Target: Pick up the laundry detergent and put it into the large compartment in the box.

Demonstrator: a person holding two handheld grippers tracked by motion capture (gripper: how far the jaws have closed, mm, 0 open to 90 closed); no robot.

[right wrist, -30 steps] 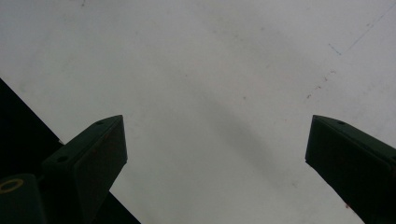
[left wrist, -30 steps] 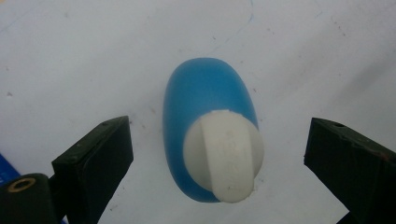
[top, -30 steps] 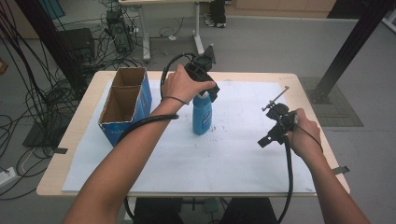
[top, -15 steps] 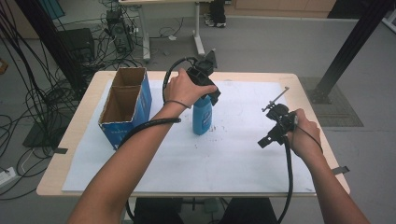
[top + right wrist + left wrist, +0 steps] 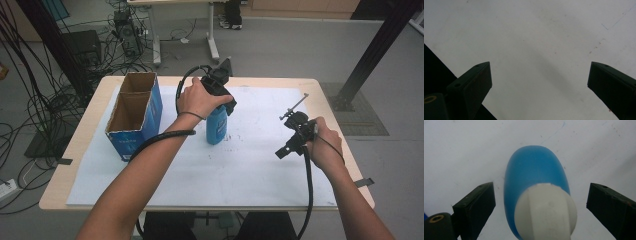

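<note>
A blue bottle (image 5: 216, 128) with a white cap stands upright on the white sheet (image 5: 250, 170) near the table's middle. My left gripper (image 5: 224, 102) points down over it. In the left gripper view the bottle (image 5: 534, 167) and its cap (image 5: 546, 212) lie between the jaws of the left gripper (image 5: 540, 195), which is open with a gap on each side of the cap. My right gripper (image 5: 281, 152) hovers over the sheet at the right. The right gripper view has this gripper (image 5: 540, 75) open, with nothing but bare white sheet between its jaws.
A blue cardboard box (image 5: 131, 116), open at the top with two compartments, stands at the table's left. Wooden table edge (image 5: 200, 206) runs along the front. Cables, a desk and a black post stand on the floor beyond the table.
My left gripper has edged slightly lower over the bottle. The right hand and the bottle have kept still.
</note>
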